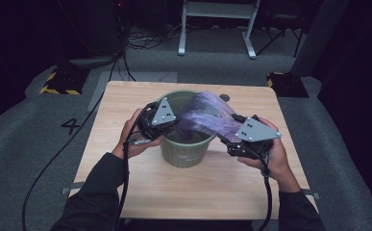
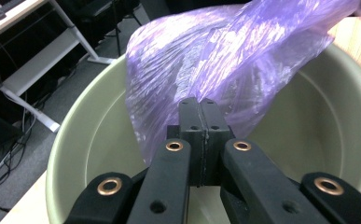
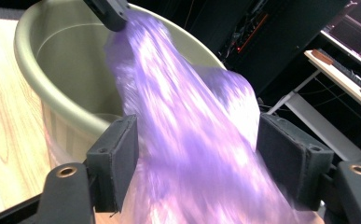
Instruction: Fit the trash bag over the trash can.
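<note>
One green bin (image 1: 186, 144) stands mid-worktop (image 1: 126, 187), and you can see nothing in it but the purple bag (image 1: 207, 118) draped over its rim. Keep your left gripper (image 2: 199, 112) fingers pinched on the film inside the rim; your right gripper (image 3: 194, 158) fingers are spread around the bag, so regrip an edge and pull it over the far rim.

Your bag (image 3: 201, 140) is smeared with motion blur in the right gripper view, so you cannot tell whether its film touches either pad. In the left gripper view the bag (image 2: 225, 60) runs off the top edge and hides the far rim of the bin (image 2: 94, 121).
</note>
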The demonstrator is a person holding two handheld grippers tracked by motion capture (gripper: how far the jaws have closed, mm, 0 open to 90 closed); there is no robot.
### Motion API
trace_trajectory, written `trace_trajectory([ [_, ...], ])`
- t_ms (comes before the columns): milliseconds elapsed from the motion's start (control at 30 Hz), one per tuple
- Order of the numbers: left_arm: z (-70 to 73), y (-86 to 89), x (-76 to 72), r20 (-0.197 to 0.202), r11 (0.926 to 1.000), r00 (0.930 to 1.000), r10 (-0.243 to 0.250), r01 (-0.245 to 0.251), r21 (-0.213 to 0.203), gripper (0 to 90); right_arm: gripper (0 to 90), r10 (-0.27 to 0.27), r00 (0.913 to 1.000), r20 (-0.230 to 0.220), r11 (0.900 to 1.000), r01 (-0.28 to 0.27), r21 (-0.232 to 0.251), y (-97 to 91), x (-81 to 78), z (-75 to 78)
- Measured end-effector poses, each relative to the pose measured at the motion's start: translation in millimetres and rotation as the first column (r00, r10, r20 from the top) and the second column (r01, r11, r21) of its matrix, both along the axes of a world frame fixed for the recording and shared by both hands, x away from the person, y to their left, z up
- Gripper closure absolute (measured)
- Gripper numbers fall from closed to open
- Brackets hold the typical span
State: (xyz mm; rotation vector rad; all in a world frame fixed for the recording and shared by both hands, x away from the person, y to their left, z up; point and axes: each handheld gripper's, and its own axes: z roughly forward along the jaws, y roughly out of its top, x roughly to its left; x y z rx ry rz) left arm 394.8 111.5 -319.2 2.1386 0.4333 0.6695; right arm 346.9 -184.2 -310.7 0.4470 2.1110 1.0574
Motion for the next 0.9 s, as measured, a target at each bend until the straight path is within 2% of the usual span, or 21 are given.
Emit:
trace_trajectory([
  [100, -1.6, 4.6, 1.3, 0.000, 1.0000, 1.0000, 0.009, -0.009, 0.002, 90.0, 27.6, -0.026, 0.9997, 0.002, 0.9995, 0.026, 0.020, -13.3, -4.0, -2.8],
  [200, -4.1, 11.1, 2.2, -0.010, 0.9997, 0.9997, 0.021, -0.021, -0.015, 90.0, 26.3, -0.038, 0.9993, -0.005, 0.9980, 0.038, 0.049, -26.1, -7.3, -7.1],
  [333, -8.1, 20.5, 5.0, -0.021, 0.9989, 0.9989, 0.041, -0.041, -0.023, 89.9, 24.2, -0.045, 0.9982, -0.040, 0.9955, 0.048, 0.081, -38.9, -7.9, -16.0],
  [433, -10.6, 25.6, 5.8, -0.028, 0.9983, 0.9986, 0.045, -0.046, -0.034, 90.0, 24.2, -0.017, 0.9974, -0.071, 0.9950, 0.024, 0.097, -41.9, -7.2, -22.5],
  [500, -11.7, 28.3, 6.0, -0.032, 0.9977, 0.9982, 0.051, -0.053, -0.043, 89.9, 25.6, -0.006, 0.9973, -0.074, 0.9955, 0.013, 0.094, -37.5, -6.3, -26.8],
  [533, -12.0, 29.6, 6.0, -0.031, 0.9975, 0.9981, 0.053, -0.054, -0.045, 89.9, 29.3, -0.008, 0.9978, -0.067, 0.9962, 0.014, 0.086, -34.2, -5.7, -28.7],
  [567, -12.3, 30.9, 5.9, -0.031, 0.9970, 0.9980, 0.056, -0.058, -0.051, 89.9, 36.9, -0.009, 0.9983, -0.057, 0.9970, 0.013, 0.076, -31.0, -4.9, -30.0],
  [600, -12.4, 32.8, 5.9, -0.030, 0.9967, 0.9978, 0.059, -0.060, -0.054, 89.9, 49.5, -0.005, 0.9988, -0.049, 0.9977, 0.008, 0.067, -28.2, -3.9, -31.2],
  [700, -13.3, 38.4, 6.0, -0.031, 0.9953, 0.9971, 0.069, -0.071, -0.065, 89.8, 68.9, 0.015, 0.9993, -0.035, 0.9984, -0.013, 0.056, -21.8, -1.6, -34.1],
  [833, -14.6, 46.8, 5.4, -0.042, 0.9924, 0.9960, 0.078, -0.082, -0.091, 85.4, 85.9, 0.035, 0.9994, -0.009, 0.9979, -0.034, 0.056, -14.9, -2.3, -35.4],
  [900, -15.6, 50.4, 4.7, -0.050, 0.9897, 0.9954, 0.082, -0.087, -0.114, 79.5, 89.4, 0.043, 0.9991, 0.004, 0.9971, -0.043, 0.063, -12.0, -2.9, -33.3],
])
